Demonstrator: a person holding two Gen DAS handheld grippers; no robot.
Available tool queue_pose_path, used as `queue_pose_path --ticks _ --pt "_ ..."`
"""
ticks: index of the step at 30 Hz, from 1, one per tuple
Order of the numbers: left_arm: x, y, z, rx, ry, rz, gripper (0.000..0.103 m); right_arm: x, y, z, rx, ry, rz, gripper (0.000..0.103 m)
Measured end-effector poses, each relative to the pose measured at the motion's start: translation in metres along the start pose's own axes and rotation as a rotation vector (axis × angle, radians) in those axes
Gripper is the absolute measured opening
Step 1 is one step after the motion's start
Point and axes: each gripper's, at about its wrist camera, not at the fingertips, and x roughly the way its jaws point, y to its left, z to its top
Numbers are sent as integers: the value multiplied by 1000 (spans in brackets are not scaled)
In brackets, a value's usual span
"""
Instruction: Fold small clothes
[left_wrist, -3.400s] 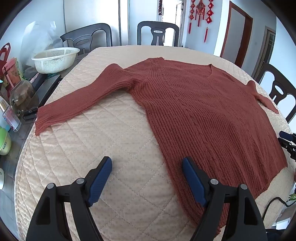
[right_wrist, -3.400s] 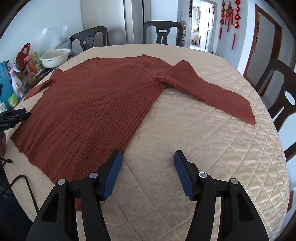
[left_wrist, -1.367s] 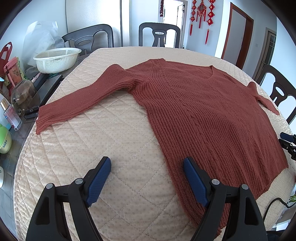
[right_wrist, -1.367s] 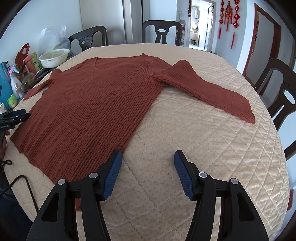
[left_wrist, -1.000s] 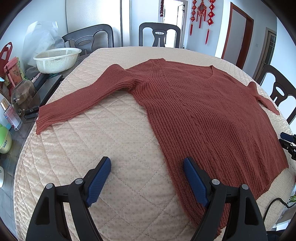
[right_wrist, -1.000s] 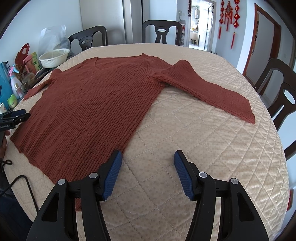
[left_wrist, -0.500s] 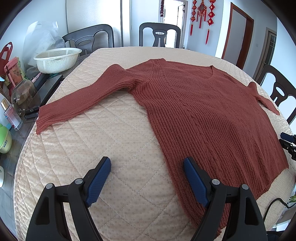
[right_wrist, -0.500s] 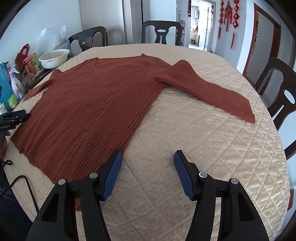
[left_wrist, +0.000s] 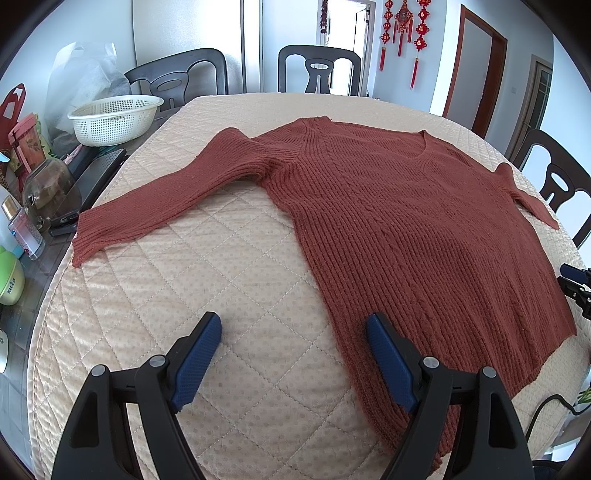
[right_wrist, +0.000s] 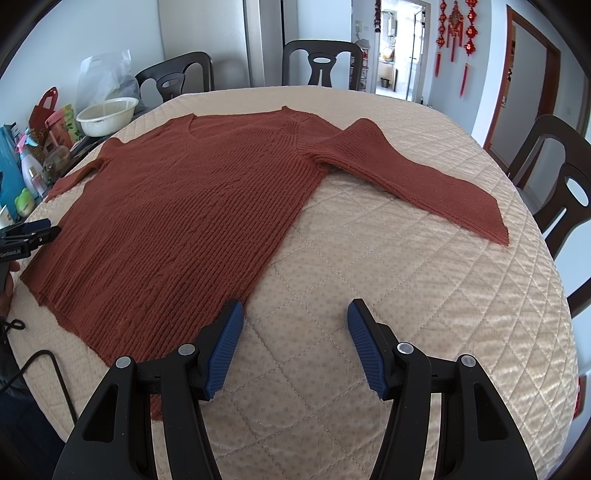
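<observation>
Sweater (left_wrist: 406, 229) flat btwn both open hand-held grippers, hem nearest

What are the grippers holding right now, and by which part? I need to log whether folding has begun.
Nothing is held. The left gripper and right gripper both hover open near the hem of the flat sweater.

A sweater (left_wrist: 406, 221) lies flat at the middle of the desk (left_wrist: 184, 295), neck toward 12 o'clock, hem toward 6, sleeves out toward 9 and 3. The left gripper (left_wrist: 293, 328) hovers at the hem's 7 o'clock corner, the right gripper (right_wrist: 295, 314) at its 5 o'clock corner. A basket (left_wrist: 114, 118) sits at 10 o'clock, chairs (left_wrist: 319, 68) behind at 12
</observation>
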Motion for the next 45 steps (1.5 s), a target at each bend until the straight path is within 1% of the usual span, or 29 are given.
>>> queue_pose_path --ticks 30,45 --pt "0 0 0 0 0 1 83 2 1 2 15 26 -13 59" --pt "0 0 0 1 0 1 84 2 2 5 28 59 -26 59"
